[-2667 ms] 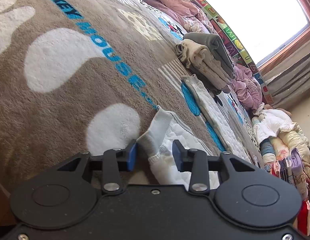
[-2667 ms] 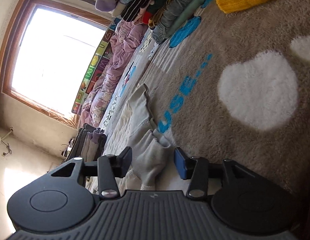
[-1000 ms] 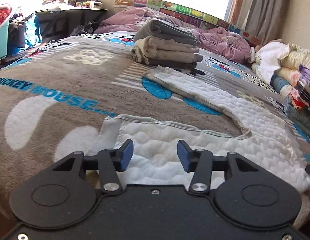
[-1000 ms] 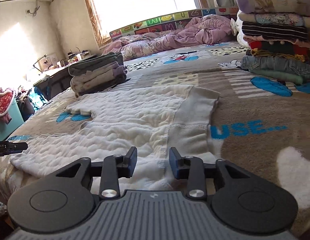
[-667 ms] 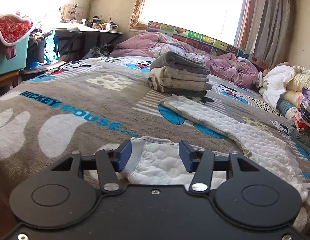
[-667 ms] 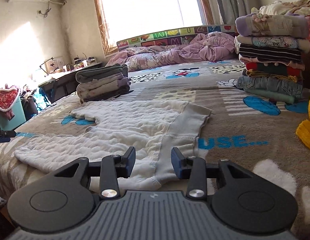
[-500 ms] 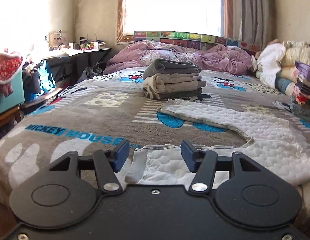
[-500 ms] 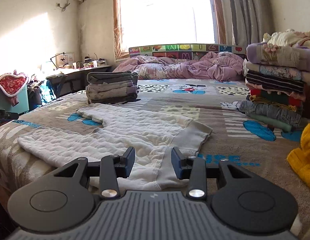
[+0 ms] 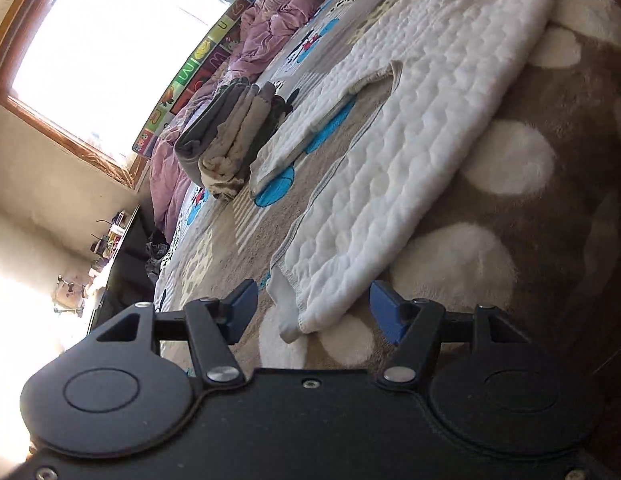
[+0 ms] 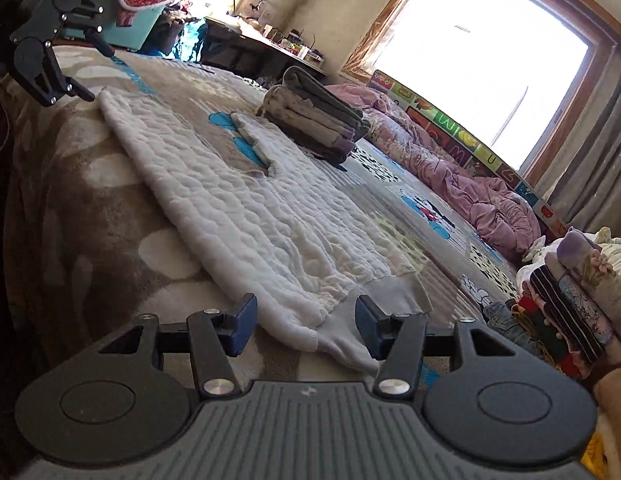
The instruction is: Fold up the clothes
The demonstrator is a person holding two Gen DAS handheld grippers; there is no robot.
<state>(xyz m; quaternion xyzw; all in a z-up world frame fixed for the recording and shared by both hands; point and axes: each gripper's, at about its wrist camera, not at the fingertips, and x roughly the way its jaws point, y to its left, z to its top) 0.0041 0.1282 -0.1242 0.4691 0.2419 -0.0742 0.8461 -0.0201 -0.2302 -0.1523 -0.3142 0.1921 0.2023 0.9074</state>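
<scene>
A white quilted garment (image 9: 410, 152) lies spread flat on the brown Mickey Mouse blanket (image 9: 550, 240). My left gripper (image 9: 312, 308) is open, its blue pads either side of the garment's grey-trimmed leg end, just short of it. In the right wrist view the same garment (image 10: 238, 200) stretches away; my right gripper (image 10: 302, 324) is open around its grey waistband corner (image 10: 350, 344). The left gripper also shows in the right wrist view (image 10: 86, 70), at the garment's far end.
A stack of folded grey and beige clothes (image 9: 230, 136) (image 10: 314, 116) sits beyond the garment. A purple quilt (image 10: 470, 184) lies under the window. A pile of folded colourful clothes (image 10: 570, 308) stands at right. A desk (image 10: 262, 48) and a teal bin (image 10: 138, 28) stand off the bed.
Both grippers have rolled and pulled back to opposite ends of the garment. Both now stand wider open around its edges.
</scene>
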